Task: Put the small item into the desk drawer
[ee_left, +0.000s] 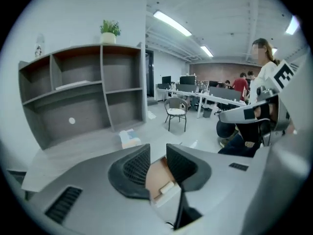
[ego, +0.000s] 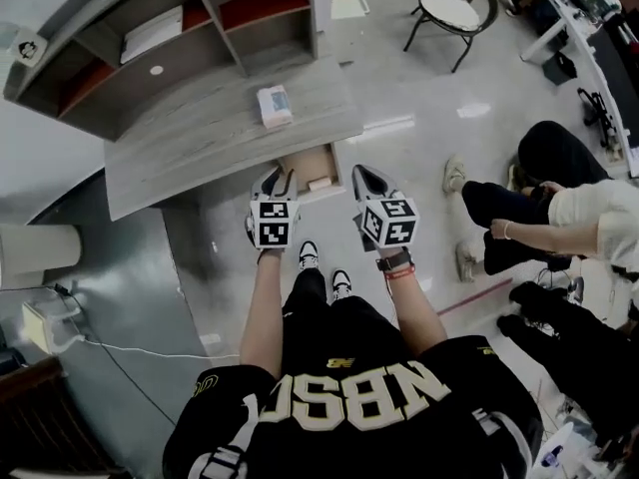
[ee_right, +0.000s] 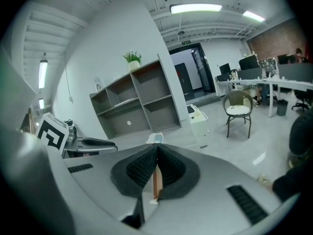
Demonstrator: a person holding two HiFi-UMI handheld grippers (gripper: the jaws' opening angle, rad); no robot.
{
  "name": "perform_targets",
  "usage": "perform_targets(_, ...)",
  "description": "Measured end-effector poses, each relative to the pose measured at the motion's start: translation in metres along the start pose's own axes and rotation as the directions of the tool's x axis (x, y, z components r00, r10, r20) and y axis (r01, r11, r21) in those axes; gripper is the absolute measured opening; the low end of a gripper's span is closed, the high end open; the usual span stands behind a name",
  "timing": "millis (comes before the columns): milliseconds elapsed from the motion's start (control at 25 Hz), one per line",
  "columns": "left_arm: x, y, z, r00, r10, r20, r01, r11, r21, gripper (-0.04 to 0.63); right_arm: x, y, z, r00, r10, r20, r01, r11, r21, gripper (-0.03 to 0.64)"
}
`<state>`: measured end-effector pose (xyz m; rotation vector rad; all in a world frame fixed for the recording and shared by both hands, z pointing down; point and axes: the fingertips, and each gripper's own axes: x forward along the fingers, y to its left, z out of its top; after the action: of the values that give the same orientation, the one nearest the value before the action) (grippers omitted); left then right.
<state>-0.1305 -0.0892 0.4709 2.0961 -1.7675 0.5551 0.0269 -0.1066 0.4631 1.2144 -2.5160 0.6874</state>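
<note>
The grey desk (ego: 200, 138) has its wooden drawer (ego: 305, 161) pulled open at the front edge. A small white item (ego: 319, 183) lies inside the drawer, also seen as a small white item (ee_left: 167, 187) through the left jaws' gap. My left gripper (ego: 279, 181) hovers over the drawer's left side. In the left gripper view this gripper (ee_left: 157, 152) has its jaws apart, with nothing pressed between them. My right gripper (ego: 362, 179) hangs just right of the drawer. In its own view the right gripper (ee_right: 156, 151) has its tips together, empty.
A small box (ego: 274, 105) lies on the desk top above the drawer. A grey shelf unit (ego: 150, 38) stands at the desk's back. A chair (ego: 454, 8) is on the floor beyond. A seated person (ego: 559, 218) is close on the right.
</note>
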Motion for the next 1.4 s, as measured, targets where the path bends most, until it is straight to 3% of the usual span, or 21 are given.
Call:
perform_targets(280, -0.064, 0.0, 0.056, 0.984, 0.041, 0.171, -0.032, 0.998, -0.055, 0.095, -0.032, 0.018, 0.049, 0.994, 0.019, 0.108, -0.012, 0.998, -0.058, 0.006)
perform_targets(800, -0.142, -0.002, 0.13, 0.907, 0.083, 0.413, -0.051, 0.995, -0.088, 0.044, -0.075, 0.057, 0.123, 0.955, 0.051, 0.291, -0.004, 0.987, -0.162, 0.006)
perform_targets(1080, -0.156, 0.01, 0.14, 0.865, 0.144, 0.481, -0.104, 0.989, -0.109, 0.014, -0.077, 0.068, 0.138, 0.95, 0.066, 0.305, -0.004, 0.98, -0.2, 0.005)
perform_targets(1400, -0.149, 0.023, 0.15, 0.861, 0.144, 0.487, -0.093, 0.987, -0.128, 0.014, -0.063, 0.072, 0.145, 0.953, 0.071, 0.295, -0.002, 0.973, -0.23, 0.005)
